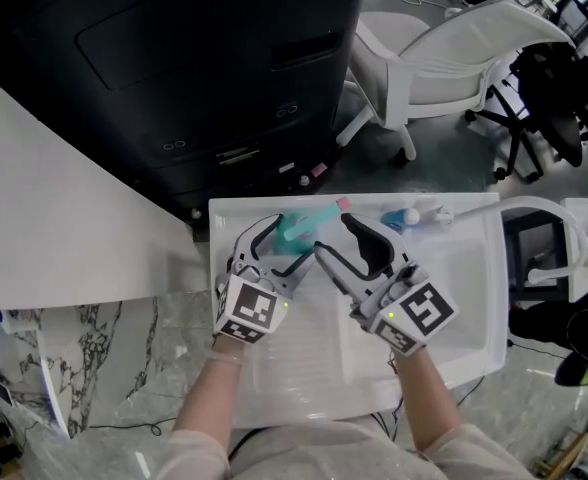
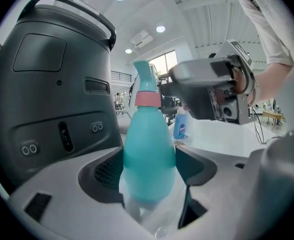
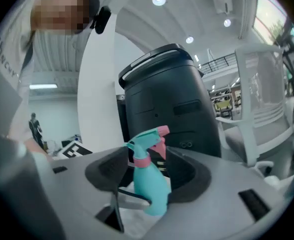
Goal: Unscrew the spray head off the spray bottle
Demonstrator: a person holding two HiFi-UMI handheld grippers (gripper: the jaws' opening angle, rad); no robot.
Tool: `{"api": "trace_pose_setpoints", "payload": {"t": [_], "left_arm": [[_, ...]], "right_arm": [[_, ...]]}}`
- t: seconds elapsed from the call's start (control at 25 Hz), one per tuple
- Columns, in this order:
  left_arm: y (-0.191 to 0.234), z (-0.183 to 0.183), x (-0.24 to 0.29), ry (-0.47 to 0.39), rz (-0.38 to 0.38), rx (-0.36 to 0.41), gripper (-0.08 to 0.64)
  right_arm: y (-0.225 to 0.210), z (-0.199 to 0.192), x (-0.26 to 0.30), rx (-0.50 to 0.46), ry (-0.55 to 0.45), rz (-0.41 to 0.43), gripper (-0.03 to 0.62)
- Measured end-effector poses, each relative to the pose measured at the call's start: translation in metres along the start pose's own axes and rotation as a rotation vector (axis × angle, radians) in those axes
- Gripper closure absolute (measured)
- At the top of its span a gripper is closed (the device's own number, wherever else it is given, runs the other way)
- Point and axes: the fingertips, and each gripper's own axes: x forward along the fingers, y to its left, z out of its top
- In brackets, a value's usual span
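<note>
A teal spray bottle [image 1: 296,230] with a pink collar and a pink-tipped teal spray head [image 1: 336,207] is held over the white tray [image 1: 454,308]. My left gripper [image 1: 279,248] is shut on its body; in the left gripper view the bottle [image 2: 148,149] stands upright, squeezed between both pads. My right gripper [image 1: 332,236] is just right of the bottle with its jaws spread. In the right gripper view the bottle [image 3: 152,184] and spray head [image 3: 149,141] show between the wide jaws of that gripper [image 3: 147,176], with a gap at the left pad.
A big black appliance [image 1: 194,58] stands close behind the tray. A small white bottle with a blue label [image 1: 402,218] lies at the tray's back edge. A white chair [image 1: 444,58] and black office chairs are further back on the right.
</note>
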Motion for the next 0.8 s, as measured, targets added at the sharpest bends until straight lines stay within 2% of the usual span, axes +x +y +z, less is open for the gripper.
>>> {"api": "trace_pose_setpoints", "payload": {"t": [0.08, 0.12, 0.2, 0.28, 0.48, 0.64, 0.8], "left_arm": [[0.0, 0.0, 0.0, -0.001, 0.001, 0.0, 0.23], [0.0, 0.0, 0.0, -0.002, 0.001, 0.0, 0.23], [0.0, 0.0, 0.0, -0.003, 0.003, -0.002, 0.23], [0.001, 0.0, 0.0, -0.001, 0.005, -0.003, 0.23], [-0.001, -0.001, 0.0, -0.001, 0.006, -0.004, 0.23], [0.0, -0.001, 0.0, -0.005, 0.008, -0.006, 0.23], [0.0, -0.001, 0.0, -0.004, 0.008, -0.007, 0.23]], "right_arm": [[0.009, 0.005, 0.006, 0.07, -0.018, 0.053, 0.301], [0.011, 0.007, 0.011, 0.095, -0.024, 0.06, 0.287], [0.014, 0.013, 0.021, 0.12, -0.029, 0.064, 0.275], [0.017, 0.014, 0.03, 0.106, -0.015, 0.06, 0.275], [0.023, 0.012, 0.034, 0.009, 0.025, 0.06, 0.296], [0.026, 0.012, 0.027, -0.033, 0.044, 0.079, 0.357], [0.019, 0.014, 0.015, -0.088, 0.056, 0.059, 0.383]]}}
